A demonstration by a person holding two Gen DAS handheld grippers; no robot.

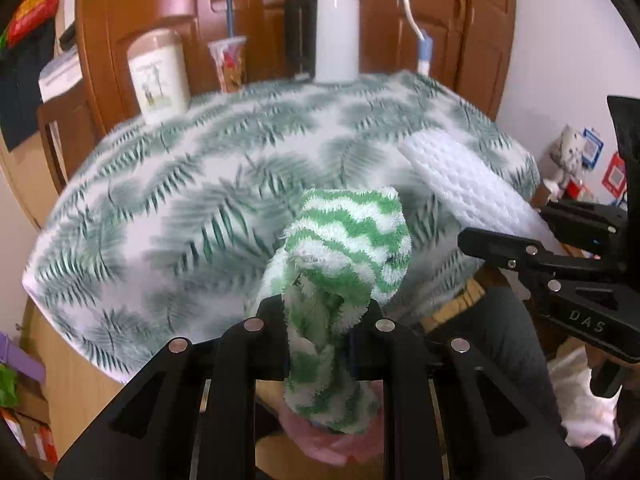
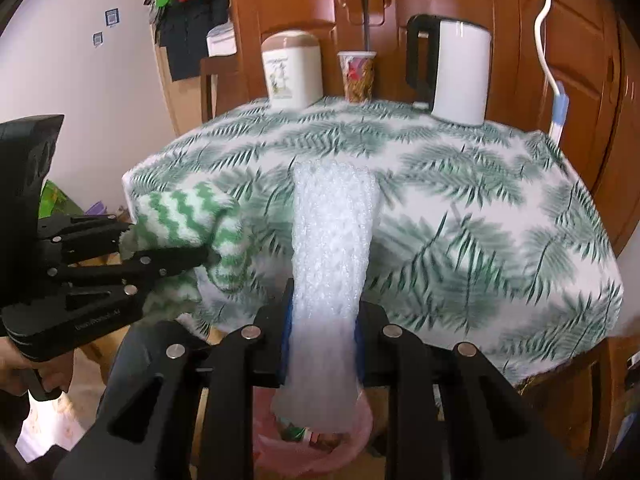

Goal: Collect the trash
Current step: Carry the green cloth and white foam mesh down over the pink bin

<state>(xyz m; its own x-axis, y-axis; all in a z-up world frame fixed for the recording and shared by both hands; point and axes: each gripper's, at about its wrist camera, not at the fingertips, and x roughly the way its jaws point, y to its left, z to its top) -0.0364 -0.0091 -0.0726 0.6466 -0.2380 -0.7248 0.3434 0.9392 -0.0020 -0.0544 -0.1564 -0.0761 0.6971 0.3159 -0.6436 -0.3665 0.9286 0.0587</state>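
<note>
My left gripper point(image 1: 326, 320) is shut on a green-and-white zigzag cloth point(image 1: 344, 248), which sticks up above the fingers and hangs below them. It also shows in the right wrist view point(image 2: 188, 216), held by the left gripper point(image 2: 212, 256). My right gripper point(image 2: 322, 320) is shut on a white foam net sleeve point(image 2: 332, 240), which also shows in the left wrist view point(image 1: 468, 184) by the right gripper point(image 1: 464, 236). Both are held off the front edge of the table point(image 2: 440, 184), over a pink bag-lined bin point(image 2: 320, 448) that holds some trash.
The table with its fern-print cloth point(image 1: 200, 200) carries at its far edge a cream canister point(image 2: 292, 68), a patterned cup point(image 2: 358, 76) with a straw and a white kettle point(image 2: 456, 68). Wooden cabinet doors point(image 2: 560, 40) stand behind. A chair point(image 2: 216, 80) stands at the left.
</note>
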